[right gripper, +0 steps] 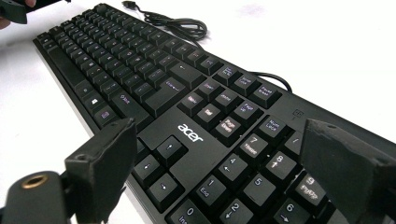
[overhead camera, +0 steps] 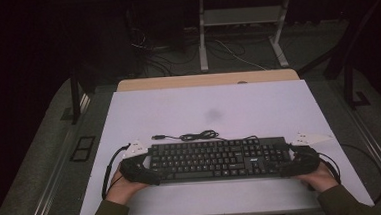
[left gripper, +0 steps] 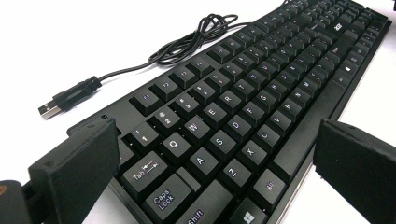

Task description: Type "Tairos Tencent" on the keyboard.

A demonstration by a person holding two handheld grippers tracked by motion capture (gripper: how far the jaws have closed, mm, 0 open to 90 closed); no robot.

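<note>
Two hand-held grippers bracket a black keyboard on the white bench.

The keyboard (overhead camera: 216, 159) lies flat near the front edge of the bench (overhead camera: 258, 108), its cable (overhead camera: 190, 136) coiled just behind it on the far side with the plug lying loose. The left hand-held gripper (overhead camera: 141, 169) sits at the keyboard's left end and the right hand-held gripper (overhead camera: 298, 161) at its right end, each with jaws spread apart, straddling the end without visibly pressing on it. The keyboard looks light, rigid and long; gripping both short ends by the frame, not the keys, should keep it level, and the trailing cable may drag.
</note>
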